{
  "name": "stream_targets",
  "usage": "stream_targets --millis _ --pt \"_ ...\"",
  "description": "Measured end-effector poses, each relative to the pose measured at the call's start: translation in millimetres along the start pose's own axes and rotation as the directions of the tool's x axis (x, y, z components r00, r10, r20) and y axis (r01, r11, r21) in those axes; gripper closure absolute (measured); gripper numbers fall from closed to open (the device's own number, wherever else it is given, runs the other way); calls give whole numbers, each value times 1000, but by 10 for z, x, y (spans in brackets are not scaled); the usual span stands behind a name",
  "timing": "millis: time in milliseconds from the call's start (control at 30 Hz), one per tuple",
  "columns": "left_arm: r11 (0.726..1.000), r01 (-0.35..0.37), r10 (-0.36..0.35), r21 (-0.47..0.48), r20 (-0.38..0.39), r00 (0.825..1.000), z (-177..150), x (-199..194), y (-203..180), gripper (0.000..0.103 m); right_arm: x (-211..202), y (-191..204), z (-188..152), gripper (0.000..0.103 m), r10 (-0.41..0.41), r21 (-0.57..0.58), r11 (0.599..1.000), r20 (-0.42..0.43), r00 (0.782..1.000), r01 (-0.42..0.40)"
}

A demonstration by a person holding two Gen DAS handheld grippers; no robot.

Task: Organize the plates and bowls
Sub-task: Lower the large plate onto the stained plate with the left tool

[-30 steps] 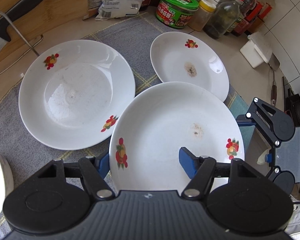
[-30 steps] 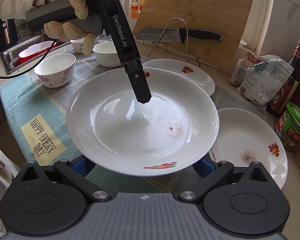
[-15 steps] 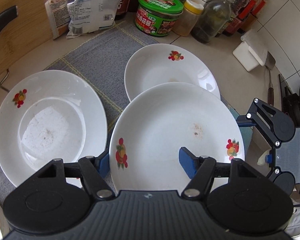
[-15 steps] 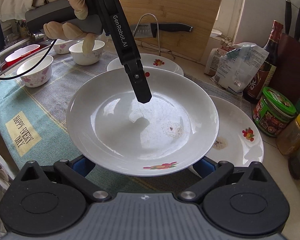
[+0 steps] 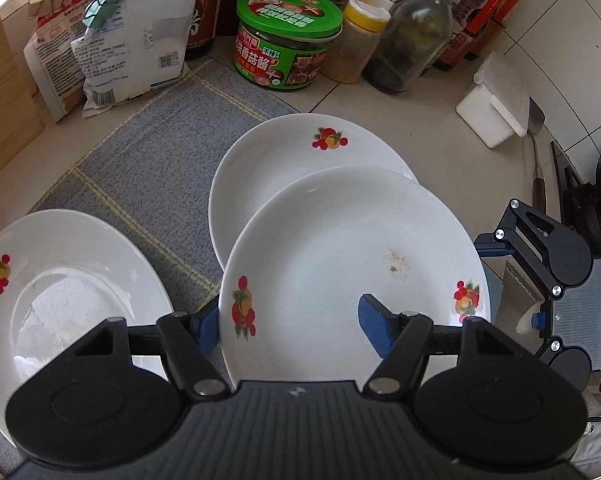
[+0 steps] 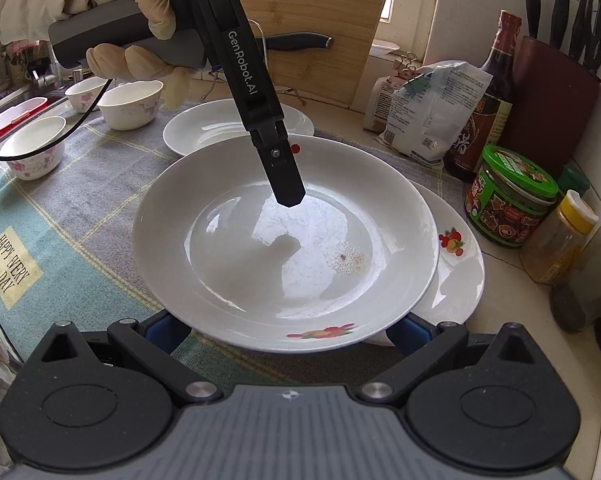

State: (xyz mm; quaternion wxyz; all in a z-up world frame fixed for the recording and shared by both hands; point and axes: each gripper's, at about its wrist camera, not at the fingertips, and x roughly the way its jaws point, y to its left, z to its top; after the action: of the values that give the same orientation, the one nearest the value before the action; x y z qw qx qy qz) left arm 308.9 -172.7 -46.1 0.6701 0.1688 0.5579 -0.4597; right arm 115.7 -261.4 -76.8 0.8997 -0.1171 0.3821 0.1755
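Two grippers share one white fruit-print plate [image 5: 352, 264]: my left gripper [image 5: 292, 326] has its jaws clamped on the rim, and my right gripper's [image 6: 278, 328] jaws sit under the near edge, grip unclear. Over the last second I've carried it right; it now overlaps the second white plate [image 5: 284, 160] at frame centre, nearly ready to stack.

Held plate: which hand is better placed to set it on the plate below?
Probably left: the left tongs clamp the held plate, over the lower plate; the right tongs stand open at its edge.
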Motion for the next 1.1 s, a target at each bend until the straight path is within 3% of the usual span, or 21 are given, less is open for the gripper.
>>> stream_targets --millis 1100 --pt "998 8 -6 66 -21 1000 500 365 -41 34 98 -409 -71 0 -56 98 994 -28 998 59"
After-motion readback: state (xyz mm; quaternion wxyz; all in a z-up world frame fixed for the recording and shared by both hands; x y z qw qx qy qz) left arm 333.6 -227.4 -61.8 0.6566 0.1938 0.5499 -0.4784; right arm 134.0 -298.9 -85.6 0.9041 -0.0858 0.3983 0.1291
